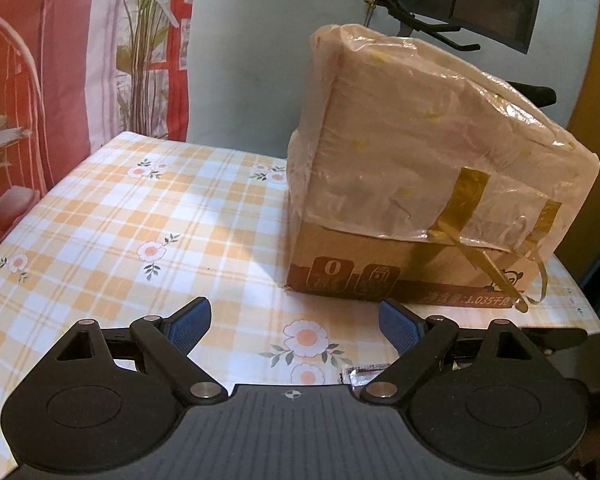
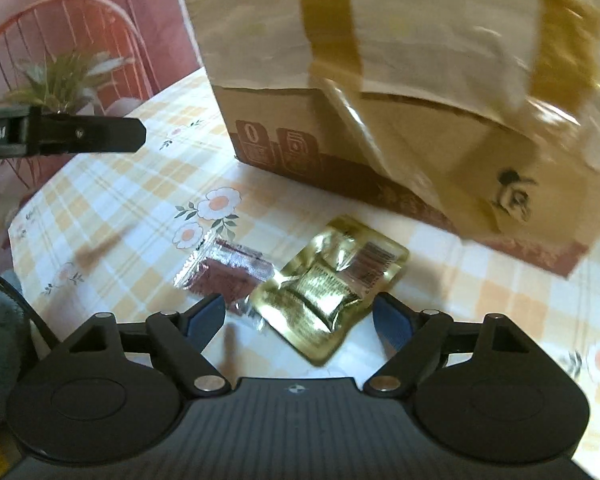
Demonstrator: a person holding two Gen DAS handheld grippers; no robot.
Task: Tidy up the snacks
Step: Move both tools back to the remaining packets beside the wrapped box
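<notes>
Right gripper (image 2: 299,318): jaws wide, empty, flanking a gold foil snack packet (image 2: 332,284) on the worktop (image 2: 112,184). Dark red sachet (image 2: 228,272) touching alongside. Left gripper (image 1: 295,322): jaws wide, empty. Cardboard box (image 2: 380,100) (plastic-wrapped) behind. Nothing sorted yet, judging by this.

Left tongs (image 1: 295,320) point downward over the table (image 1: 100,216), near its front edge, jaws spread wide with nothing between the blue pads (image 1: 190,322). In the right wrist view, one black finger of the left tongs shows from the side at the left. Right tongs (image 2: 299,314) tilt more steeply toward the table, jaws wide apart, pads pressing nothing.
</notes>
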